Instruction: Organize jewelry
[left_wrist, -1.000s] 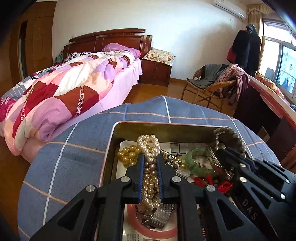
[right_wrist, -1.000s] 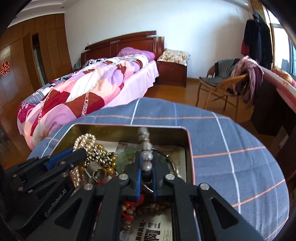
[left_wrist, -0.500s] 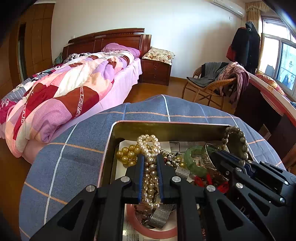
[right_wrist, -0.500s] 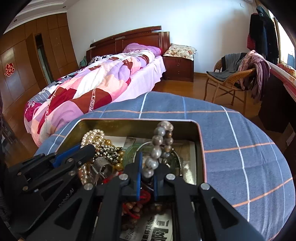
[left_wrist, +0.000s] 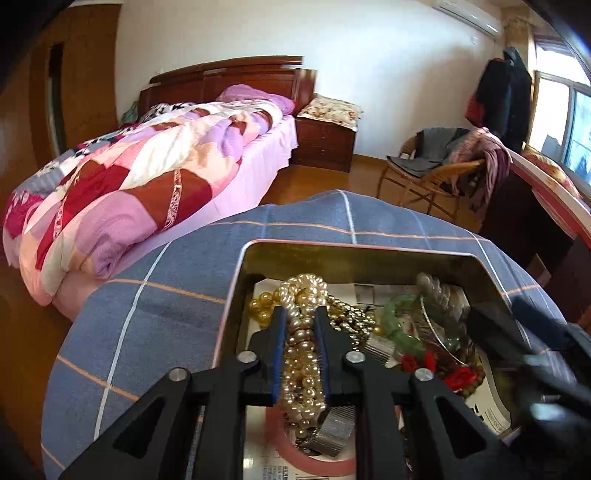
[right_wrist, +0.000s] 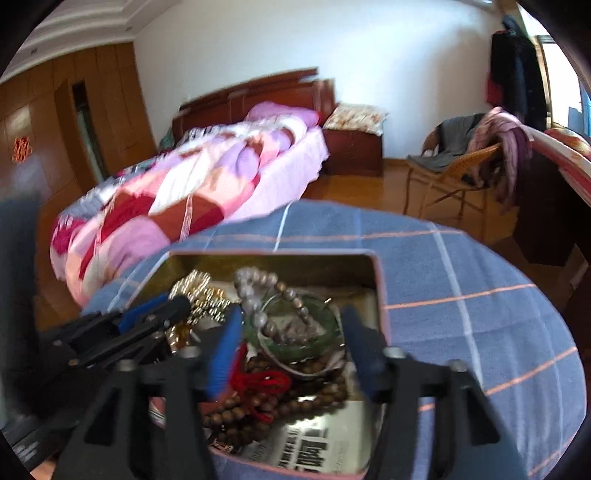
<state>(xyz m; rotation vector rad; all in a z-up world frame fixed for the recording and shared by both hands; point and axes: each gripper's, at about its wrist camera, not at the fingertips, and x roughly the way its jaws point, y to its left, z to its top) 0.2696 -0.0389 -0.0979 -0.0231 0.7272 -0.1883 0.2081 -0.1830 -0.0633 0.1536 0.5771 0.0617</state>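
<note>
A gold-lined tin box (left_wrist: 354, 254) with a pink rim holds a heap of jewelry on a blue checked tablecloth; the box also shows in the right wrist view (right_wrist: 280, 260). My left gripper (left_wrist: 300, 317) is shut on a white pearl necklace (left_wrist: 301, 343) inside the box. My right gripper (right_wrist: 291, 325) is open above the box's right half. A grey bead bracelet (right_wrist: 258, 299) lies on a green jade bangle (right_wrist: 291, 339) between its fingers. Brown wooden beads (right_wrist: 280, 402) and red cord (right_wrist: 258, 380) lie below.
The blue cloth (right_wrist: 480, 314) covers a round table with room to the box's right. A bed with a patchwork quilt (left_wrist: 147, 177) stands left. A wicker chair with clothes (left_wrist: 443, 173) and a dark desk (right_wrist: 546, 206) stand right.
My right gripper has opened and let go of the grey bead bracelet, which dropped onto the green bangle. My left gripper stays shut on the pearls.
</note>
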